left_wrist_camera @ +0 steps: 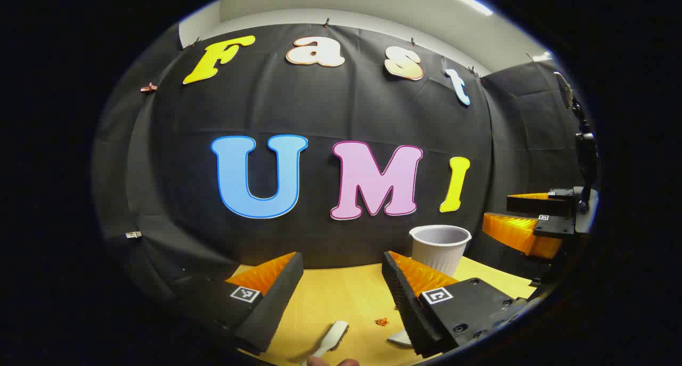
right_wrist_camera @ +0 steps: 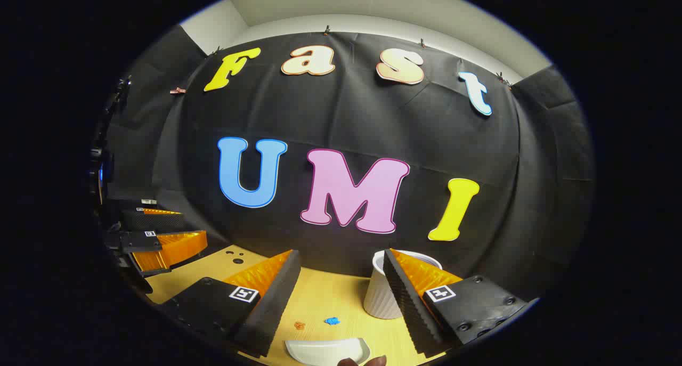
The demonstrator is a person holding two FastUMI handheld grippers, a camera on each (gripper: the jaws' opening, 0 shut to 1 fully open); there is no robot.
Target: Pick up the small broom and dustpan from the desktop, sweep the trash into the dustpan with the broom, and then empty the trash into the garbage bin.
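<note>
Reaching down comes first: both tongs hang above the yellow wooden tabletop, nothing gripped yet. Left tongs wide open, empty; white plastic broom handle lies below at near edge. Right tongs wide open too, over shallow white plastic dustpan. Orange scrap & blue scrap mid-tabletop; white ribbed bin at far edge. Judgement: grip handles squarely, keep low.

We see the white broom cut off at six o'clock in the left gripper view, its bristles out of sight. The dustpan runs off the right gripper view's bottom edge. The garbage bin sits partly behind the right gripper's finger. Scraps are too small to identify.
</note>
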